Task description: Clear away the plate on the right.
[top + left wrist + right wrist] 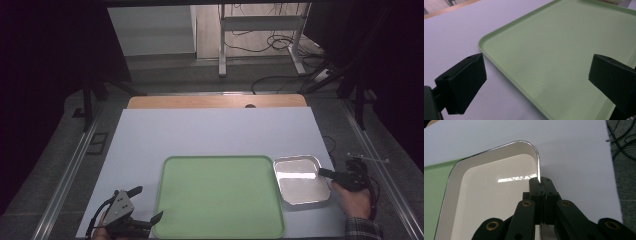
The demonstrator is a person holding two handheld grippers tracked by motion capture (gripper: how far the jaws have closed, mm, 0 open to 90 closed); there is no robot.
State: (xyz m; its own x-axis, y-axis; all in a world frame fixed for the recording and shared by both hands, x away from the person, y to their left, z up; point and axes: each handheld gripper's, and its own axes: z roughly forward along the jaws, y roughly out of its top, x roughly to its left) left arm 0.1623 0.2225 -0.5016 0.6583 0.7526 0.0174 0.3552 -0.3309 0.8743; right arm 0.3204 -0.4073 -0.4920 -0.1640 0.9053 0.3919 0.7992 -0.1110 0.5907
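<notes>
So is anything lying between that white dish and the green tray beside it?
Nothing visible. The right tongs are shut on the rim of the white dish, which sits right beside the green tray, whose surface is bare.

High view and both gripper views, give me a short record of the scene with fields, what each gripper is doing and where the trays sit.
right gripper: shut on the right rim of the shallow white enamel tray
left gripper: open, fingers astride the near left corner of the flat light-green plastic tray, nothing held
tray layout: white tray beside the green tray's right edge
surface: pale sheet over a wooden table
</notes>
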